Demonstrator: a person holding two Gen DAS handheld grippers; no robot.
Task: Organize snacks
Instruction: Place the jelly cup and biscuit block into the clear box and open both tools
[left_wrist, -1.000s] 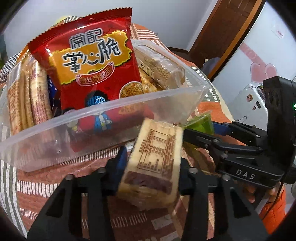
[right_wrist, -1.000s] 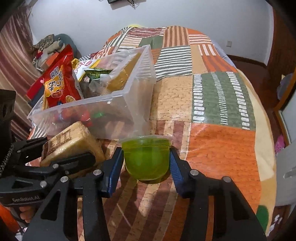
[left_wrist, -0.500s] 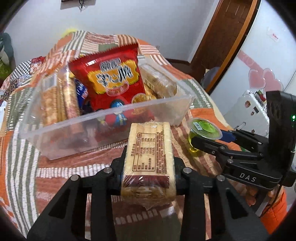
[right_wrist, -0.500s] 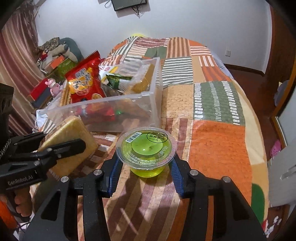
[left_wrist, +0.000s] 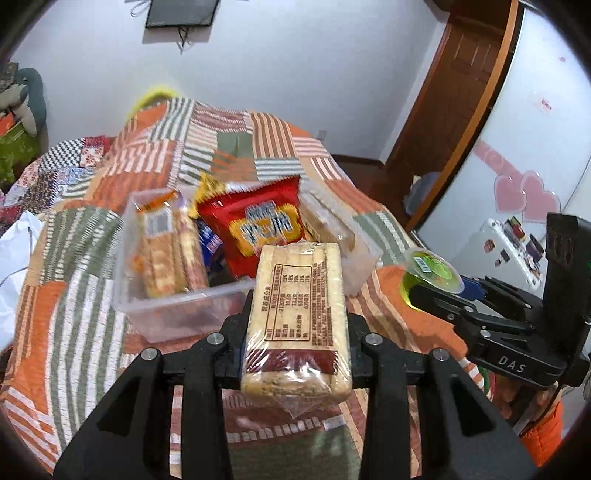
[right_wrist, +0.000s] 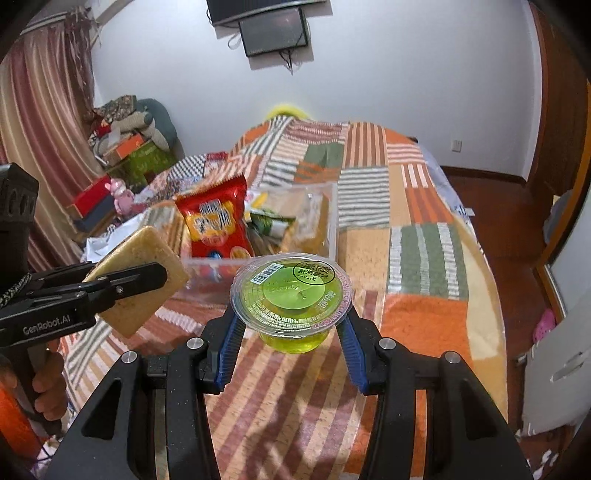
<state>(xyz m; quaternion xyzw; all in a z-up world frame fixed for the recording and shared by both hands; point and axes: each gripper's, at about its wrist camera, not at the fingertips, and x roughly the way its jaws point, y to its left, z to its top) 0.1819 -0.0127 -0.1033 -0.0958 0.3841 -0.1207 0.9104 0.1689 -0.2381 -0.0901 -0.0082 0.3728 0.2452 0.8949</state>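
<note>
A bed (right_wrist: 424, 229) covered by a patchwork quilt of orange, green and striped squares fills the room, its far end meeting a plain white wall (right_wrist: 388, 66) that carries a dark wall-mounted screen (right_wrist: 273, 31). Left of the bed hang striped reddish curtains (right_wrist: 40, 110) above piled boxes (right_wrist: 133, 151); right of the bed lie dark wooden floor (right_wrist: 517, 229) and a brown wooden door (left_wrist: 458, 99).

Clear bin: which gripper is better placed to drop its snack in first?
Probably the left. Its biscuit pack is lined up directly before the clear bin, while the right gripper holds the green jelly cup off toward the bin's right end.
</note>
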